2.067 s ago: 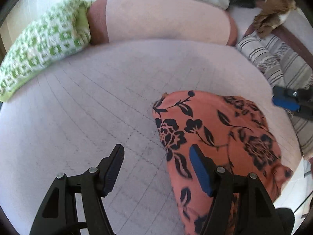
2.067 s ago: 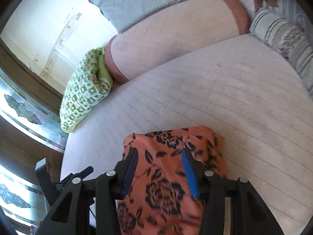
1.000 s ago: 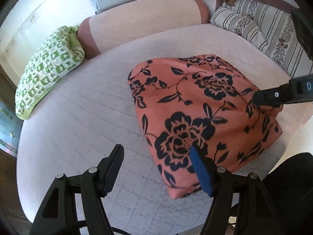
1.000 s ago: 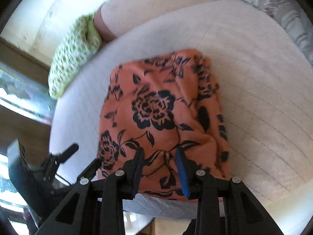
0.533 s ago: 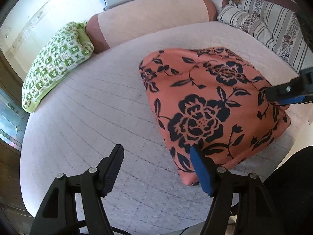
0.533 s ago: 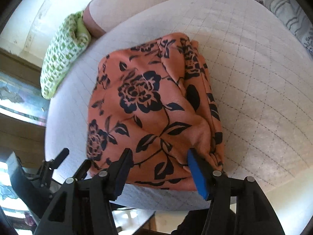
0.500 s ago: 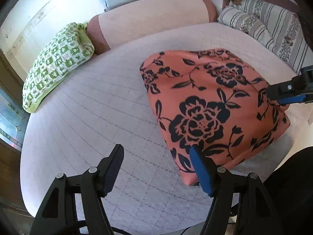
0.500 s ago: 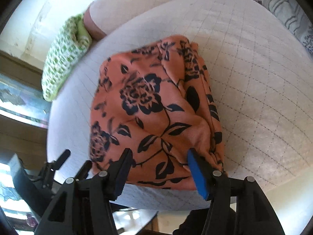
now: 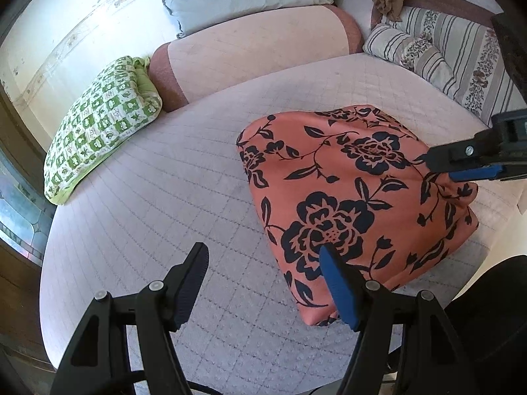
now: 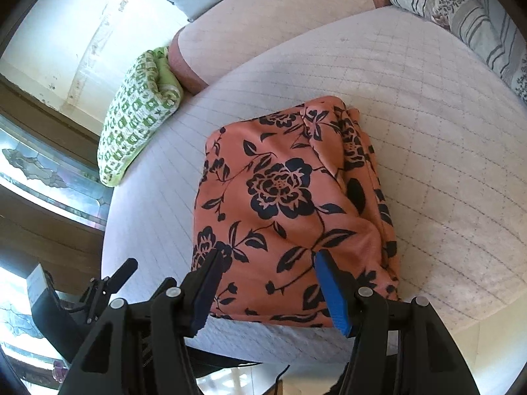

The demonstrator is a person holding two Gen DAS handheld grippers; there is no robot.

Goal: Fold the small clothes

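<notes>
Both grippers stand open and empty. The folded orange floral garment (image 10: 290, 204) lies on the quilted bed (image 10: 428, 151), directly ahead of the right gripper (image 10: 266, 260) and ahead-right of the left gripper (image 9: 263, 260), whose blue pad (image 9: 336, 283) overlaps its near corner.

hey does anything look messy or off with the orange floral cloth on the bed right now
Mostly tidy: the orange floral cloth lies folded on the quilted bed. Its right edge is bunched into uneven ridges rather than flat, and its near edge sits close to the mattress edge.
</notes>
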